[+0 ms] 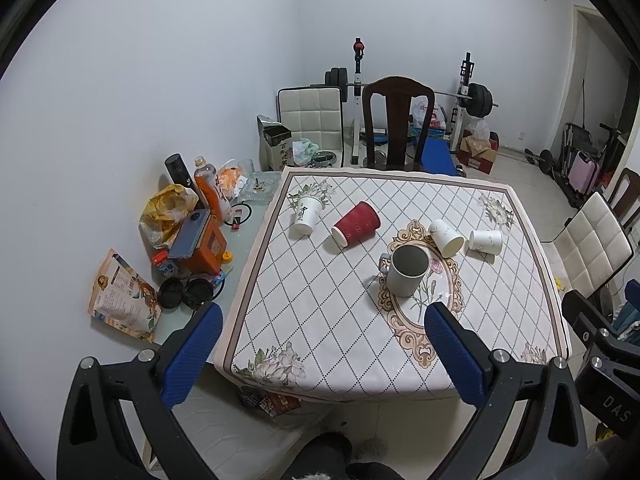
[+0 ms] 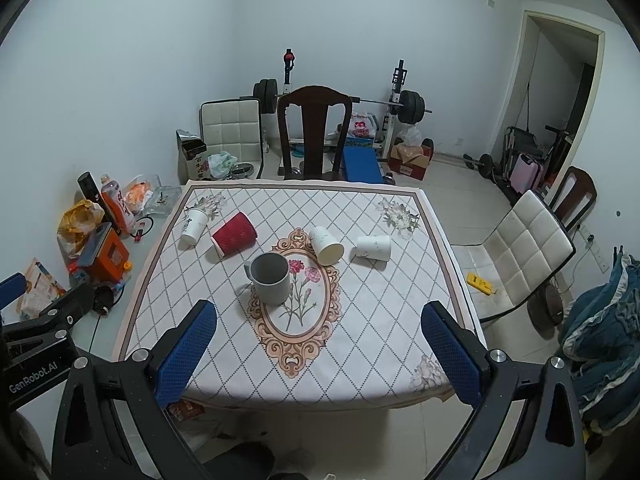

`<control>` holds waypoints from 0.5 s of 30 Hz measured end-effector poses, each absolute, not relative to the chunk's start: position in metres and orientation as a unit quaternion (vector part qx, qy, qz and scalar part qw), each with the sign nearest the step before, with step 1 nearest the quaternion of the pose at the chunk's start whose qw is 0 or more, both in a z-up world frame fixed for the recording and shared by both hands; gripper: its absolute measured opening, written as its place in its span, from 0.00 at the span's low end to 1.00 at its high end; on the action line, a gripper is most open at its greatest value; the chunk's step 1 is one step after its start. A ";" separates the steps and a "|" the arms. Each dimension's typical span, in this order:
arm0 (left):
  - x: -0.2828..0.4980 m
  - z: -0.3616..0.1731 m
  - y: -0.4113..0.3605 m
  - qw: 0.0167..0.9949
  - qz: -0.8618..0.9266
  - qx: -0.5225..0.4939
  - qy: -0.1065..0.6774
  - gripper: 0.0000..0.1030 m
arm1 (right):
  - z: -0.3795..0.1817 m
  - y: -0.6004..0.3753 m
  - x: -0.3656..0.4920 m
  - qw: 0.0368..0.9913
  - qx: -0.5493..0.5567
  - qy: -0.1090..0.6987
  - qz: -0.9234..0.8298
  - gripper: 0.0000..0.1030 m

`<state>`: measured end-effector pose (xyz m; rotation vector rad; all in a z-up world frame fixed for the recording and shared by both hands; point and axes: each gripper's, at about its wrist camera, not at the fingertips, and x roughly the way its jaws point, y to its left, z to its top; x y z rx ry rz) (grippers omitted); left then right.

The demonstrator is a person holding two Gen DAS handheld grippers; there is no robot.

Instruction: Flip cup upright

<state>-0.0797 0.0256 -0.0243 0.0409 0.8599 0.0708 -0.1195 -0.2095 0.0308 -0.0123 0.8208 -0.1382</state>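
A grey mug (image 1: 404, 270) (image 2: 270, 279) stands upright near the table's middle. A red ribbed paper cup (image 1: 356, 224) (image 2: 235, 234) lies on its side at the far left. A white cup with black lettering (image 1: 306, 215) (image 2: 194, 225) lies tilted beside it. Two white paper cups (image 1: 446, 237) (image 1: 485, 242) lie on their sides at the far right, also in the right wrist view (image 2: 326, 245) (image 2: 374, 247). My left gripper (image 1: 320, 356) is open and empty above the near table edge. My right gripper (image 2: 318, 354) is open and empty there too.
The table wears a diamond-patterned cloth (image 1: 320, 320) (image 2: 360, 320). Clutter lies on the bare strip at left: an orange box (image 1: 202, 246), a bottle (image 1: 210, 192), bags. A dark chair (image 1: 398, 120) stands behind the table and a white chair (image 2: 524, 248) to its right.
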 end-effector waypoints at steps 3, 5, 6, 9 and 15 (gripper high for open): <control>-0.080 -0.024 0.026 0.909 0.034 0.018 0.416 1.00 | 0.031 -0.211 -0.117 0.914 -0.005 0.400 -0.064 1.00; -0.080 -0.025 0.026 0.909 0.034 0.018 0.416 1.00 | 0.031 -0.211 -0.116 0.914 -0.006 0.400 -0.063 1.00; -0.079 -0.025 0.027 0.908 0.034 0.018 0.417 1.00 | 0.031 -0.211 -0.116 0.915 -0.006 0.400 -0.062 1.00; -0.080 -0.026 0.027 0.907 0.033 0.014 0.420 1.00 | 0.030 -0.210 -0.114 0.914 -0.008 0.401 -0.060 1.00; -0.080 -0.028 0.025 0.905 0.032 0.011 0.425 1.00 | 0.028 -0.211 -0.112 0.912 -0.007 0.405 -0.059 1.00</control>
